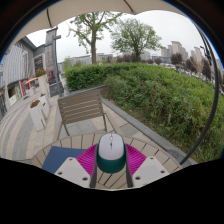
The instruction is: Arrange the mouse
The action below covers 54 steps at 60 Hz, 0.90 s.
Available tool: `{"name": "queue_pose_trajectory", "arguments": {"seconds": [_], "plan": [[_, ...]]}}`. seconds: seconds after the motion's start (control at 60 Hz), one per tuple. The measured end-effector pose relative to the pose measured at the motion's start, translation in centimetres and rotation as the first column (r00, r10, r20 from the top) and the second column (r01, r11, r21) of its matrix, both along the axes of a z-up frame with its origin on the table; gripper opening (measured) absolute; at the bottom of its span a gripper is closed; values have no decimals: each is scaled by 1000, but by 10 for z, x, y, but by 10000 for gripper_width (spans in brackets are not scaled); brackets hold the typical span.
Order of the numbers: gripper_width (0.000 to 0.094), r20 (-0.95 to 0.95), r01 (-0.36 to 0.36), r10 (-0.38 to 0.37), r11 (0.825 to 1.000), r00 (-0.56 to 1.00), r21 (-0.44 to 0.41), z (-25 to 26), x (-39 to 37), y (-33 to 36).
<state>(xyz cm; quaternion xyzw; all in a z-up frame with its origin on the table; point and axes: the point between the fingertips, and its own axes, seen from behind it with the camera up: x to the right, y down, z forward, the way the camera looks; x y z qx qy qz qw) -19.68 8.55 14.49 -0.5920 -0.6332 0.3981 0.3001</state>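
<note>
A computer mouse (pixel 111 152), white on top with a dark teal rear, sits between my fingers. Both magenta pads (pixel 88 158) touch its sides, so my gripper (pixel 111 166) is shut on it. The mouse is over a wooden slatted table (pixel 95 140). A blue mouse mat (pixel 55 158) lies on the table just left of my left finger. The underside of the mouse is hidden, so I cannot tell whether it rests on the slats or is lifted.
A wooden chair (pixel 82 108) stands just beyond the table's far edge. A green hedge (pixel 160 95) runs along the right. A paved terrace with white planters (pixel 38 112) and a building lies to the left. Trees stand beyond.
</note>
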Motion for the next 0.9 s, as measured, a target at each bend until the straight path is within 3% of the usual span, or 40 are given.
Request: {"name": "queue_pose_trajectory", "arguments": {"seconds": [0.117, 0.217, 0.283, 0.4, 0.5, 0.583, 0.6, 0.65, 0.683, 0.767, 0.9], "plan": [[412, -7, -84, 84, 996, 996, -25, 11, -1, -99], [412, 61, -114, 116, 993, 991, -29, -25, 1, -167], [413, 101, -111, 113, 993, 988, -30, -59, 7, -198], [414, 165, -92, 83, 995, 983, 48, -121, 17, -215], [471, 212, -57, 45, 997, 976, 53, -158, 23, -219], [549, 206, -47, 30, 996, 978, 78, -156, 27, -216], [601, 221, -37, 17, 995, 975, 90, -156, 31, -214], [870, 249, 3, -34, 992, 968, 123, -148, 41, -203], [815, 250, 30, -64, 990, 966, 137, -138, 49, -195], [865, 283, 44, -84, 989, 955, 144, -102, 92, -187], [852, 324, 23, -63, 992, 944, 127, -44, 186, -182]]}}
